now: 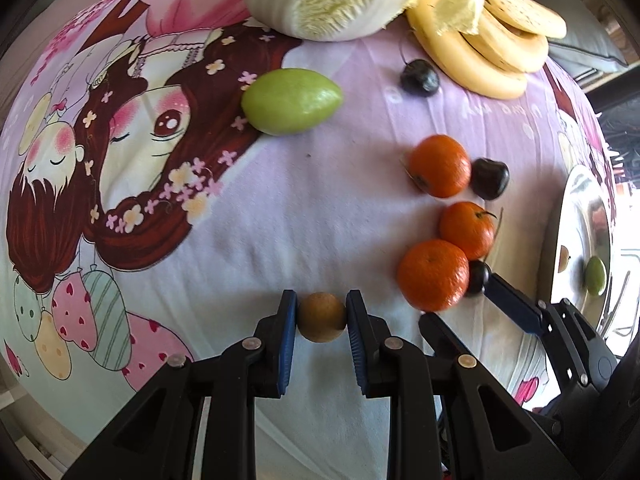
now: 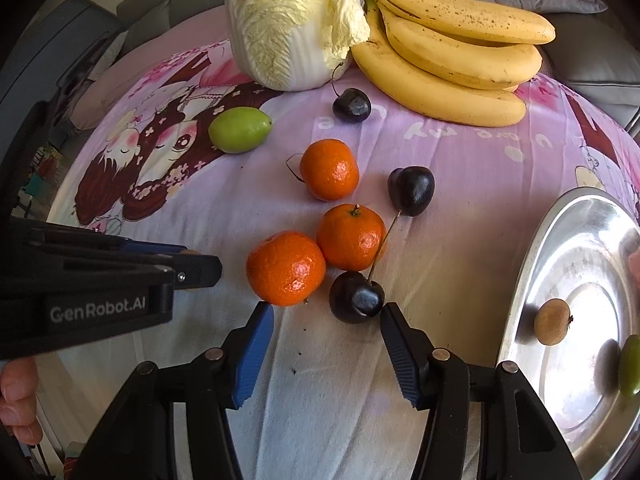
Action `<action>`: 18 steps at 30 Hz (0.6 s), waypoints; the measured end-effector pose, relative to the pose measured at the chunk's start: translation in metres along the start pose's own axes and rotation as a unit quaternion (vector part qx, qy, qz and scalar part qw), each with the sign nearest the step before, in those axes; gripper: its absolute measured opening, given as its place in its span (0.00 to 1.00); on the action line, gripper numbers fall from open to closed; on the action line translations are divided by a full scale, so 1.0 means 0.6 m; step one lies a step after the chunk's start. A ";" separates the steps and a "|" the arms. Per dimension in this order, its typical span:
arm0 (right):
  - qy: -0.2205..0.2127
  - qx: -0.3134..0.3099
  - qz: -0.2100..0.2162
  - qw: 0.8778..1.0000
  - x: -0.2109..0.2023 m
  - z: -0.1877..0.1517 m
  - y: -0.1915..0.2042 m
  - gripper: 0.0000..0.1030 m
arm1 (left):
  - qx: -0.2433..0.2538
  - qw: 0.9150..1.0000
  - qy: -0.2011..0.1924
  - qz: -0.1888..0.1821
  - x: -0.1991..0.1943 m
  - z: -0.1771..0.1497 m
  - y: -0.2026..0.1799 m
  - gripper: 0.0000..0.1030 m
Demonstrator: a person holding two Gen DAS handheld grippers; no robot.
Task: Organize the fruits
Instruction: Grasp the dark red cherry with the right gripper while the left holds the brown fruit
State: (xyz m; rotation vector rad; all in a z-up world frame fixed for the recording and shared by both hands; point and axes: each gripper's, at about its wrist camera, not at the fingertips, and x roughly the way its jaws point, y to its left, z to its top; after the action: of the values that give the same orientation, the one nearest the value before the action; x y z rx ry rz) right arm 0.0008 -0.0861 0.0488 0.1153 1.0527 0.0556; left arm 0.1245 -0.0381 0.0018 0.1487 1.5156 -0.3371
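Both wrist views sit close over the printed cloth [image 1: 280, 208] — left straight down, right slanting — sharing the tangerines [image 2: 286, 268].

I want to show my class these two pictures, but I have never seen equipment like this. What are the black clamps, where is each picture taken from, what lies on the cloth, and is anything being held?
The clamps are hand-held two-finger grippers, one in each of a person's hands, each with a camera looking along its fingers. In the left camera's picture the left gripper is shut on a small brown fruit. In the right camera's picture the right gripper stands open around a dark cherry, not squeezing it. On the printed cloth lie three mandarins, more cherries, a green fruit, bananas and a cabbage. A metal tray already holds a few small fruits.
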 end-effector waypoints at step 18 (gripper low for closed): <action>0.001 -0.005 -0.013 1.000 -0.003 -0.002 -0.002 0.57 | 0.015 1.000 0.005 -0.006 0.009 -0.024 0.008 0.25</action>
State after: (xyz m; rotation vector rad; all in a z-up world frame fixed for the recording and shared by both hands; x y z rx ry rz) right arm -0.0012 -0.0872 0.0495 0.0927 1.0555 0.0385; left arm 0.1124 -0.0297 -0.0052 0.1660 1.5230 -0.3693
